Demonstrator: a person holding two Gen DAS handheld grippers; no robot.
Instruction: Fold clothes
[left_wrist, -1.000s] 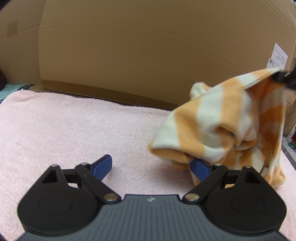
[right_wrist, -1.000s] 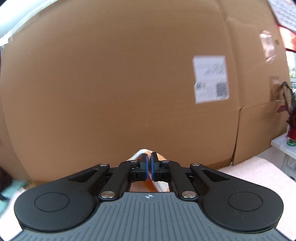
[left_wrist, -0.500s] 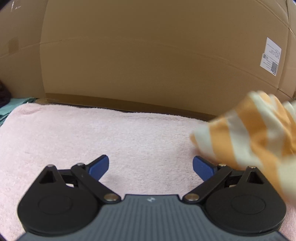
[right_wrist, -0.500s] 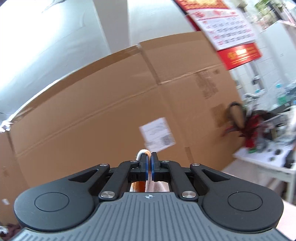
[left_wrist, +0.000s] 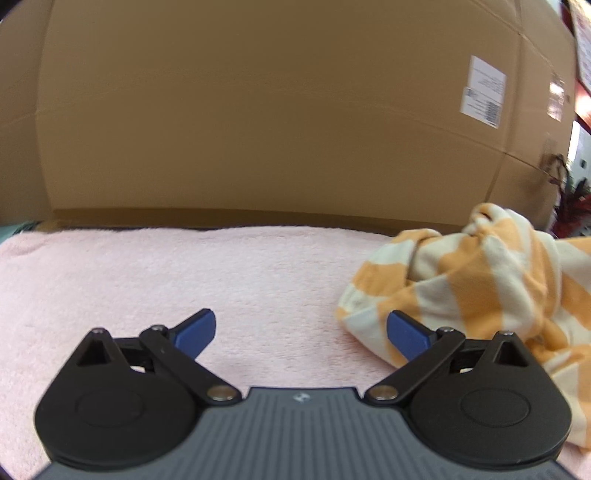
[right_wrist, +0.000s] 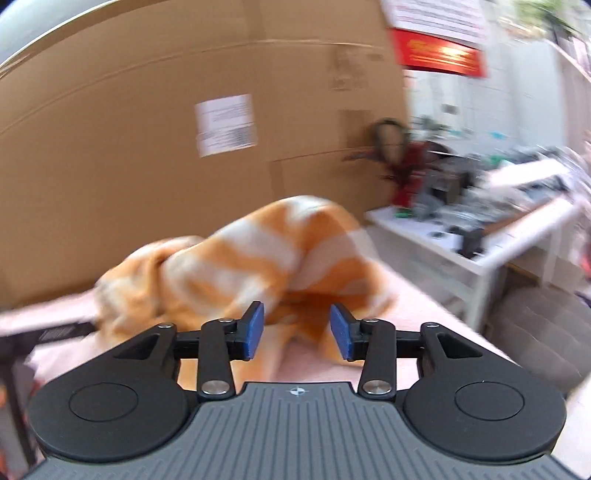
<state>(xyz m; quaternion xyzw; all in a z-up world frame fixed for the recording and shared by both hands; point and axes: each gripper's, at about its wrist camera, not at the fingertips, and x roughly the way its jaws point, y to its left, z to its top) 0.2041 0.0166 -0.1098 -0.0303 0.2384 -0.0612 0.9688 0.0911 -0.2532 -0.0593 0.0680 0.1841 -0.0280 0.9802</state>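
An orange-and-cream striped garment (left_wrist: 480, 280) lies crumpled on the pink towel surface (left_wrist: 184, 273), at the right of the left wrist view. My left gripper (left_wrist: 301, 334) is open wide, low over the towel, its right finger just in front of the garment's near edge. In the blurred right wrist view the same garment (right_wrist: 251, 266) lies heaped just ahead of my right gripper (right_wrist: 297, 330), which is open with nothing between its blue pads.
A tall cardboard wall (left_wrist: 277, 110) with a white label (left_wrist: 484, 90) closes off the far side of the towel. To the right stands a white table (right_wrist: 480, 243) with cluttered small items. A dark bar (right_wrist: 44, 332) shows at the left edge.
My right gripper was shut on the garment and holding it up; it has opened and the garment has dropped onto the towel in a heap. The left gripper stayed open.
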